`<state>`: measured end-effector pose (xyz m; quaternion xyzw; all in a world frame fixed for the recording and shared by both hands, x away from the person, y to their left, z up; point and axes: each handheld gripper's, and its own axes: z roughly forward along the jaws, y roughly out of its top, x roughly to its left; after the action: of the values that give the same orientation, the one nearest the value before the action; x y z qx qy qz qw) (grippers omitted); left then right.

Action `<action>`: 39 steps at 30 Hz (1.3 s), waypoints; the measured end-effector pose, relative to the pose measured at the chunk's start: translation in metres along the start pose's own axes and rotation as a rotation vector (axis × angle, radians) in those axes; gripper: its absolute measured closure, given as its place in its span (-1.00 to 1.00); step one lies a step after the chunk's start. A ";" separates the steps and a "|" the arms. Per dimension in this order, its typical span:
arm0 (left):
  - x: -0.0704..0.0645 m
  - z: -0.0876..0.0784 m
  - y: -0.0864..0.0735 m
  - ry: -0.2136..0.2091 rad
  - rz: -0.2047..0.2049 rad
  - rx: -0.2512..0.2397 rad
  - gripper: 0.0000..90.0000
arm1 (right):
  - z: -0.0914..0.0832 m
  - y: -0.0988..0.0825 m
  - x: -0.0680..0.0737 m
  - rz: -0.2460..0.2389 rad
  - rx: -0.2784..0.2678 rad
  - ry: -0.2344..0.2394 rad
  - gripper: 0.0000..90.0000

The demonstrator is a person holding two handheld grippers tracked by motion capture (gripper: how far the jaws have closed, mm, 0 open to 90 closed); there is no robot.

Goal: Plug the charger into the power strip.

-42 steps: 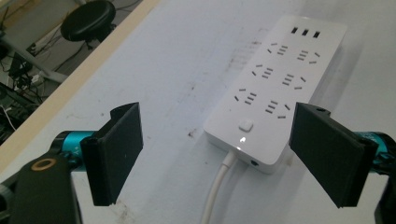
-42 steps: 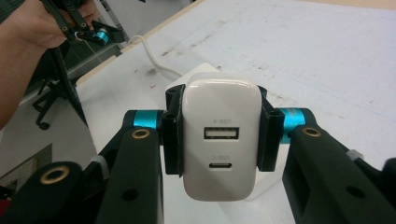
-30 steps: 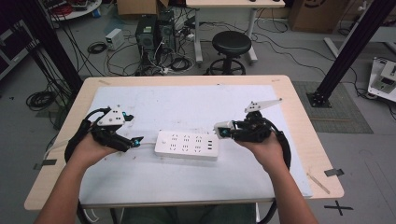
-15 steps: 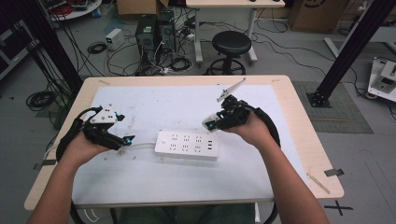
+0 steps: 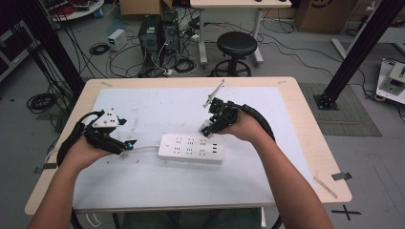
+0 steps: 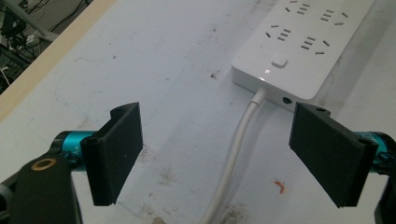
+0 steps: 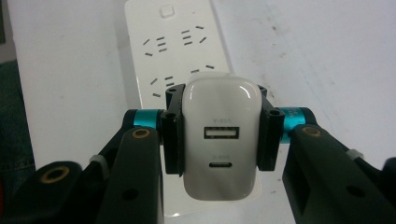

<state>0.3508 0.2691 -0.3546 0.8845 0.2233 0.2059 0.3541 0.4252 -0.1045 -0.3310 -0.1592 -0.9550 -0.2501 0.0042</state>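
White plastic charger (image 7: 221, 140) pinched between the black jaws of the right claw (image 5: 206, 128), clamped on both flanks, two ports facing the camera. Hovering over the power strip (image 5: 191, 148), toward its 12 o'clock edge, seemingly not yet seated in any socket. Just beyond the charger in the right gripper view, rows of free sockets and the strip's switch at the far end.

Left claw (image 5: 130, 142) spread wide and empty, low over the white mat (image 5: 157, 102) at 9 o'clock of the strip, straddling the strip's cord (image 6: 236, 149) without touching it.

Probably mid-way through plugging in: charger carried, insertion still to come. Next move calls for lining the hidden prongs up with one socket and pressing straight down; perhaps steadying the strip with the left claw to stop it sliding.
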 end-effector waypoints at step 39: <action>-0.004 0.000 -0.006 0.001 0.011 0.017 -0.61 | 0.046 0.029 0.007 -0.224 0.325 -0.016 0.41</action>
<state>0.3458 0.2712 -0.3597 0.8886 0.2204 0.2066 0.3452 0.4307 -0.0560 -0.3568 -0.0513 -0.9946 -0.0902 -0.0055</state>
